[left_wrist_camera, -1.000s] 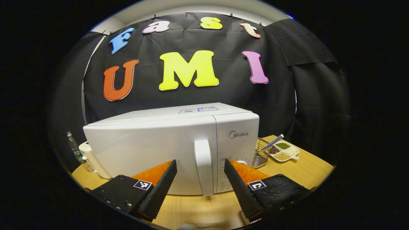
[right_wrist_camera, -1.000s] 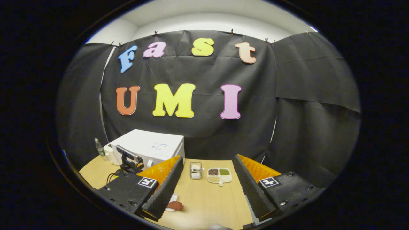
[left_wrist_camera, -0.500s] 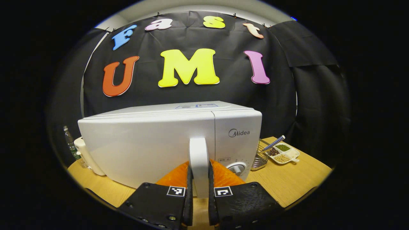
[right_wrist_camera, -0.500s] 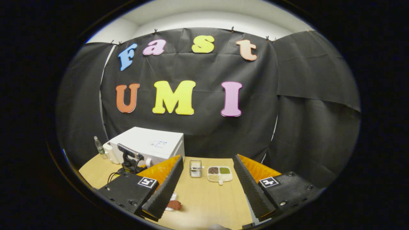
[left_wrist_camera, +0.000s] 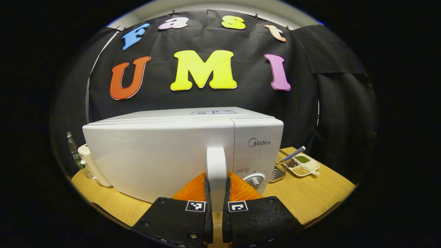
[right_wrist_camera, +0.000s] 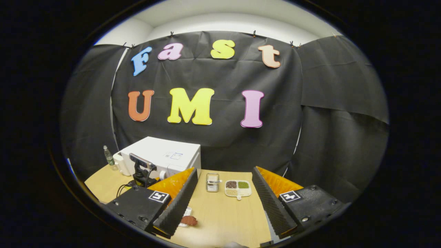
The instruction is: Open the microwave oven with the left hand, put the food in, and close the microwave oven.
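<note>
A white microwave oven (left_wrist_camera: pixel 162 151) stands on the wooden table with its door closed. Its upright white door handle (left_wrist_camera: pixel 216 172) sits between the fingers of my left gripper (left_wrist_camera: pixel 216 193), which is shut on it. In the right gripper view the same microwave oven (right_wrist_camera: pixel 162 156) is far off at the left, and the left gripper's body (right_wrist_camera: pixel 141 168) shows in front of it. My right gripper (right_wrist_camera: pixel 224 203) hangs open above the table. A piece of reddish-brown food (right_wrist_camera: pixel 189 220) lies on a small white dish beside its left finger.
A wire basket (right_wrist_camera: pixel 212 182) and a white divided dish of beans (right_wrist_camera: pixel 237 188) sit on the table right of the microwave. A bottle (left_wrist_camera: pixel 73 153) and a white appliance (left_wrist_camera: pixel 90 163) stand at its left. The table's wooden top (right_wrist_camera: pixel 224 213) spreads beneath the right gripper.
My left gripper moved in to the microwave and went from open to shut on the door handle. The right gripper has barely shifted.
</note>
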A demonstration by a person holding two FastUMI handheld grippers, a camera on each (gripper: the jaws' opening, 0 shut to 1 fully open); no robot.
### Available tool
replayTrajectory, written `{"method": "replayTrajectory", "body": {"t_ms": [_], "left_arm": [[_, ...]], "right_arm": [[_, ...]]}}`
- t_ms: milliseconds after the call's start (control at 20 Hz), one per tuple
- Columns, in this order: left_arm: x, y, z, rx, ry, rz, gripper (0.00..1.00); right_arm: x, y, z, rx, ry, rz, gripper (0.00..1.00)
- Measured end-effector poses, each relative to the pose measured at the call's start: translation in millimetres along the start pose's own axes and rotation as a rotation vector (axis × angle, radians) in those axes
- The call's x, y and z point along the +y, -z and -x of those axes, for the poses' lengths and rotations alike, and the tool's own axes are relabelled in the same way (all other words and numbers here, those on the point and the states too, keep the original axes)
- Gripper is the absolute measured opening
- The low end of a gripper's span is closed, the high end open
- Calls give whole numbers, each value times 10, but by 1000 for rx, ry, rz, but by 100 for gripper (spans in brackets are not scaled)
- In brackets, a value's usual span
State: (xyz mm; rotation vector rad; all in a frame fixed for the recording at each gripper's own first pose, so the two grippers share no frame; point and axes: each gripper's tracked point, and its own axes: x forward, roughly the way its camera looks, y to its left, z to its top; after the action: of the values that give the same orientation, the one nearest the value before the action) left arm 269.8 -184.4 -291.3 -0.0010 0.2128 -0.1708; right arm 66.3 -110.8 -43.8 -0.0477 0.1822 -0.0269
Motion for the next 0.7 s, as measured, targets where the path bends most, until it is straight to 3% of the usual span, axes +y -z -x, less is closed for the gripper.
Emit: {"method": "replayTrajectory", "body": {"t_ms": [200, 250, 300, 350, 400, 700], "left_arm": [[51, 132, 419, 2, 10, -32, 10], [87, 158, 605, -4, 11, -42, 10], [136, 201, 760, 9, 16, -48, 10], [196, 243, 931, 19, 21, -44, 10], [271, 267, 1092, 26, 19, -39, 10], [752, 436, 1790, 65, -38, -68, 11]], "right_arm": [[95, -4, 57, -7, -7, -9, 94], [143, 9, 65, -6, -15, -14, 100], [204, 20, 81, -6, -25, -19, 94], [266, 34, 90, -7, -35, -25, 100], [332, 28, 105, -9, -45, -34, 94], [839, 59, 264, -15, -122, -45, 94]]}}
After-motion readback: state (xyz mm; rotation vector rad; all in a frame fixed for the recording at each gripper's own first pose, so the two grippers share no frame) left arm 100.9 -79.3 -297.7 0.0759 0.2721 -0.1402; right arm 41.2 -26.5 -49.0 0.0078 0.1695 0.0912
